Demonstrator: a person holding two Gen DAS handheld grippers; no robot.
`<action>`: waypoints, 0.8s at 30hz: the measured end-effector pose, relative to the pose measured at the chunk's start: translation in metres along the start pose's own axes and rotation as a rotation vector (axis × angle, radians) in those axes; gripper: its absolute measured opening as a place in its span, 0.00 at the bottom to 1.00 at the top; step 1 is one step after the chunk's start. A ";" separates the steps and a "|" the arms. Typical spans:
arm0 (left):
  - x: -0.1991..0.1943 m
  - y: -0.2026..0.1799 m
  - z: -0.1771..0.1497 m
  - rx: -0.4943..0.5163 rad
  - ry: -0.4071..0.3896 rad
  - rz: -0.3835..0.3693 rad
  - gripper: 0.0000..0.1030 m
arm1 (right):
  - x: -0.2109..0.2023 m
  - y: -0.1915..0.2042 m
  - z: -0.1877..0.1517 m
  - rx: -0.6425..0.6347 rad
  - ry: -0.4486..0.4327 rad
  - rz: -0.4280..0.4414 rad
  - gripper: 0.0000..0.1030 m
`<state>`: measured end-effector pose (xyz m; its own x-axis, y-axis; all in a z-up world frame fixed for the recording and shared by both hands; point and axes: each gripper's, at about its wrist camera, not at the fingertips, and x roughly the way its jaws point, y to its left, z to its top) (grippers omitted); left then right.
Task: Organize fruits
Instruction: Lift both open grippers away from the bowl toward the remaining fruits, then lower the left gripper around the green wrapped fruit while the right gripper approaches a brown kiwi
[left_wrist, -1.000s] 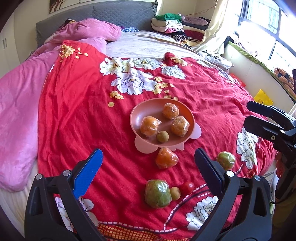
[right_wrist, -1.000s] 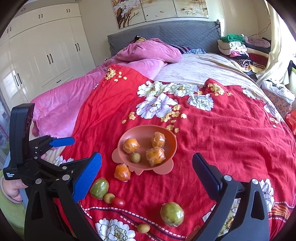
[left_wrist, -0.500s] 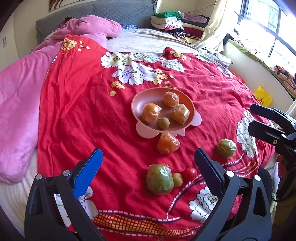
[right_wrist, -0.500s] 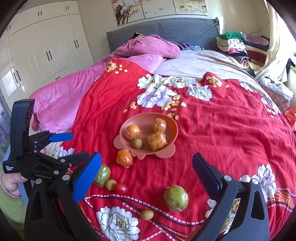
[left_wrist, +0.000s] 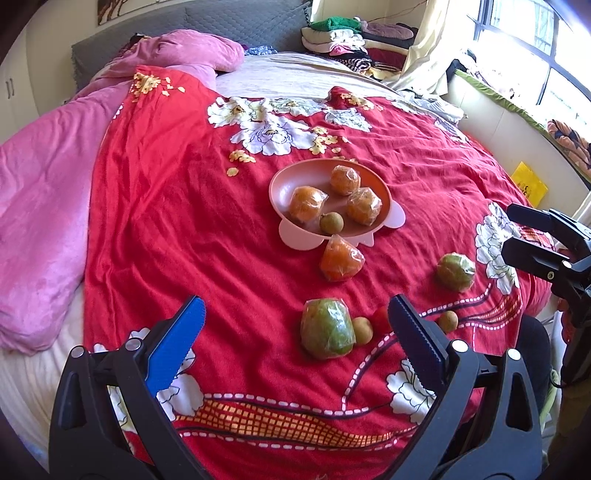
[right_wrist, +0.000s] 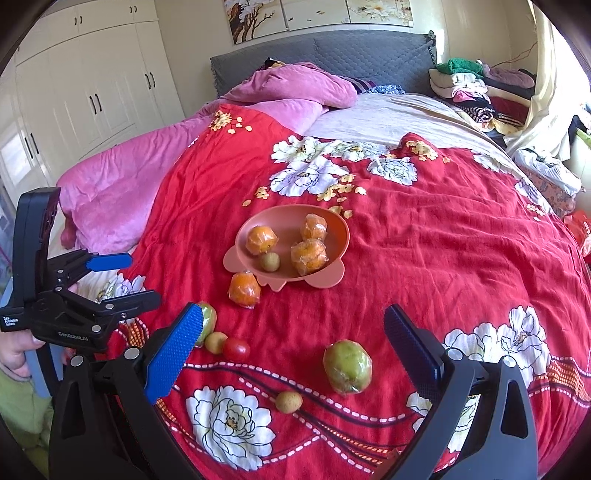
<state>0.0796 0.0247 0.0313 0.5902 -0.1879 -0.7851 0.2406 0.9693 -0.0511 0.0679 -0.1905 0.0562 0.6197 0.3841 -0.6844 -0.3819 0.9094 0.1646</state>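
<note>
- Left gripper (left_wrist: 295, 325) released – blue pads wide apart, nothing between, above the red bed cover (left_wrist: 184, 229).
- Right gripper (right_wrist: 291, 328) also released, empty.
- Pink bowl (left_wrist: 284, 184) on the cover, with three wrapped oranges (left_wrist: 307, 202) and one small brown fruit (left_wrist: 331, 223) inside.
- Fourth wrapped orange (left_wrist: 340, 258) just beside the bowl – outside it.
- Two wrapped green fruits (left_wrist: 327, 328) nearer, well apart; small red tomato (right_wrist: 236, 349) beside one.

Red tomato (left_wrist: 380, 320) half behind left tongs' (left_wrist: 295, 325) finger; green fruit (right_wrist: 208, 317) behind right tongs' (right_wrist: 291, 334) finger.
</note>
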 end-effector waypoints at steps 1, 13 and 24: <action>-0.001 0.000 -0.001 0.002 -0.002 0.001 0.90 | -0.001 0.000 -0.001 -0.002 -0.002 0.002 0.95; 0.003 -0.007 -0.014 0.014 0.018 0.003 0.90 | 0.003 0.009 -0.026 -0.039 0.035 -0.013 0.95; 0.012 -0.011 -0.032 0.023 0.059 -0.004 0.90 | 0.013 0.018 -0.050 -0.059 0.089 -0.015 0.95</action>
<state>0.0598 0.0168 0.0025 0.5428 -0.1816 -0.8200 0.2607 0.9646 -0.0411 0.0352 -0.1774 0.0143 0.5631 0.3527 -0.7473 -0.4147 0.9028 0.1136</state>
